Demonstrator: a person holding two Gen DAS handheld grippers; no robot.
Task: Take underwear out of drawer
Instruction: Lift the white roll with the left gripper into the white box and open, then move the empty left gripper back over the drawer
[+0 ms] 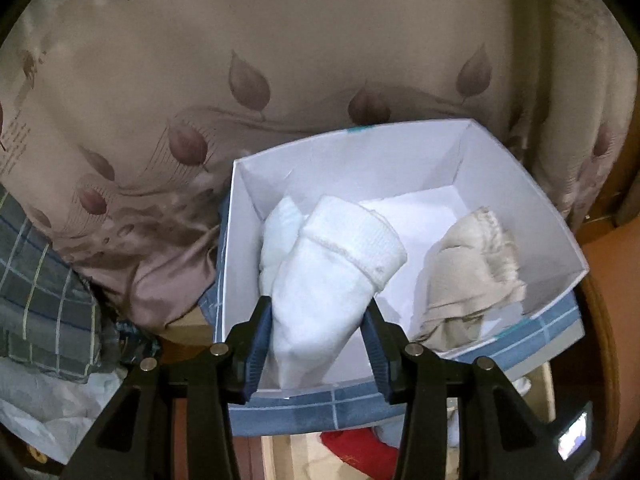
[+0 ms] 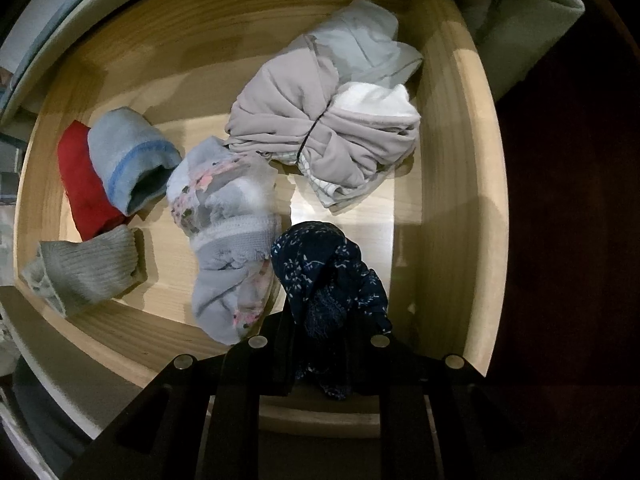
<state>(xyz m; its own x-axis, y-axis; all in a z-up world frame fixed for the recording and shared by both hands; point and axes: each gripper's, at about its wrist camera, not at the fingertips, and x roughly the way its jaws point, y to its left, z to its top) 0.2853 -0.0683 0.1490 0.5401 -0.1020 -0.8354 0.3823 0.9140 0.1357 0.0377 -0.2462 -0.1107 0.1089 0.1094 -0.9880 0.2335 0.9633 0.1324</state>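
Left side. The left gripper [image 1: 318,322] is clamped on a white garment [image 1: 332,276]; its two blue-padded fingers [image 1: 260,332] press the cloth from either side. The garment's long axis runs away from the fingers, up and slightly right, ending in a ribbed cuff. The held piece hangs over the near-left part of a white box [image 1: 516,184], which sits on a patterned bedsheet [image 1: 280,52]. A second white piece [image 1: 278,236] lies against the box's left wall, touching the held one, and a beige garment [image 1: 468,272] lies at the box's right wall, apart from it. Judged from this, the left hand is at the point of depositing: the release needs only that the fingers part while over the box floor.

Right side. The right gripper [image 2: 326,336] is closed on a dark blue patterned garment [image 2: 328,280], which bunches upward from between the fingers and hangs a little below them. It sits over the near right part of the wooden drawer [image 2: 452,184], close to the front wall. Whether the cloth is lifted clear of the drawer floor cannot be told.

The drawer also contains, from its left wall to its right: a grey ribbed piece [image 2: 86,276], a red piece [image 2: 82,184], a pale blue roll [image 2: 128,156], a white lace piece [image 2: 226,232] just left of the gripper, and a grey bundle [image 2: 324,128] toward the back right corner. The coming move for the right hand is probably a lift straight out, then a carry toward the box.
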